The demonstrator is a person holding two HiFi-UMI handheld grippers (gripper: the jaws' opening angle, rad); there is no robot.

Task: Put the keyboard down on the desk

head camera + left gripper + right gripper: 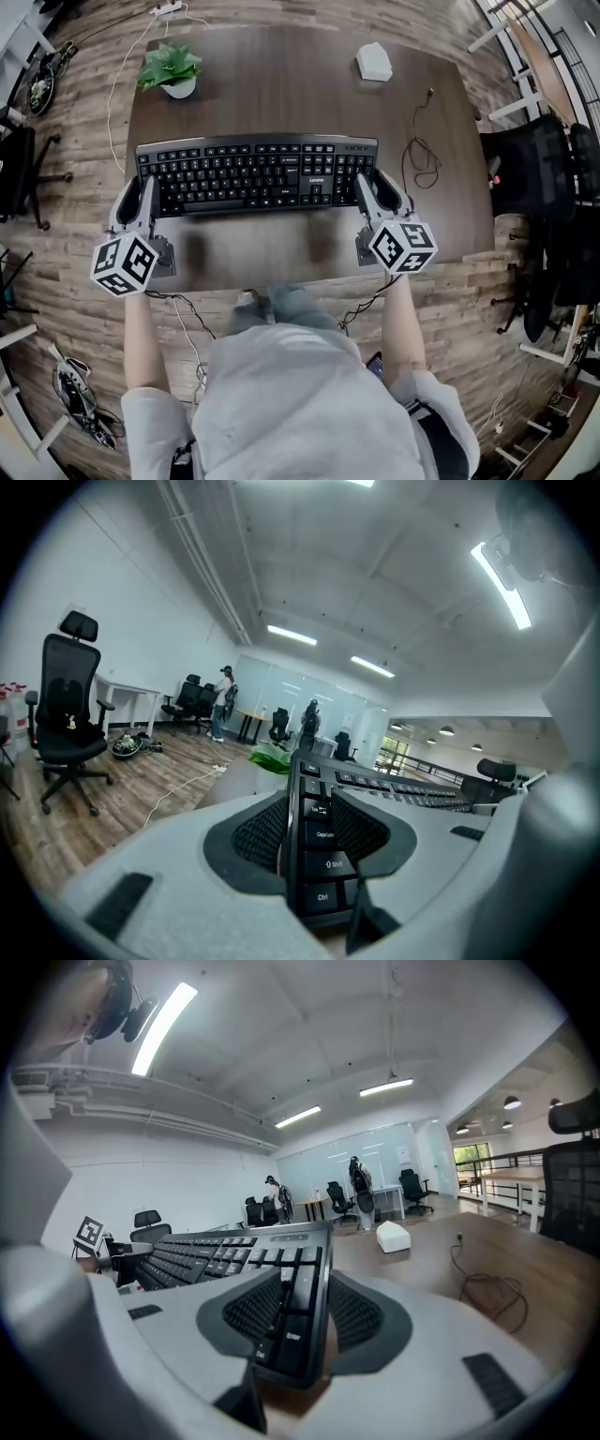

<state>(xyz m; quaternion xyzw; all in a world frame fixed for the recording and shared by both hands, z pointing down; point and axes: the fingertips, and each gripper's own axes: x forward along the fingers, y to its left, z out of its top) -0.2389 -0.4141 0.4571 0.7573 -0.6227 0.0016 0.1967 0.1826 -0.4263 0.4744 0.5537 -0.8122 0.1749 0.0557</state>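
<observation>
1. Black plastic makes up the keyboard (pixel 255 173), which is gripped at its two short ends. The left gripper (pixel 141 195) is clamped on the end bearing the Ctrl and Shift keys, and the right gripper (pixel 377 195) on the number-pad end beside the Enter key.
2. In each gripper view the keyboard's edge is seen pinched between two ribbed dark pads, so neither tool is empty or let go.
3. A hold at both ends is judged to keep so long and thin a board level, so that it can be lowered flat without one side dipping.
4. The keyboard is placed over the middle of the dark wooden desk (pixel 281 84), keys upward, its long side parallel to the near edge and facing the person.
5. Whether the underside rests fully on the wood cannot be told. In the right gripper view the near corner seems slightly raised, with bare wood showing beneath it.
6. A full-size, low board is shown — black keys with white lettering, a glossy strip along the far edge, and a number pad at the right. No lead from it can be made out.
7. A potted plant (pixel 171 67) is set at the far left of the desk and a small white box (pixel 374 62) at the far right, both well apart from the keyboard.
8. A loose dark cable (pixel 422 155) is coiled near the keyboard's right end. None of these things lies under the board.
</observation>
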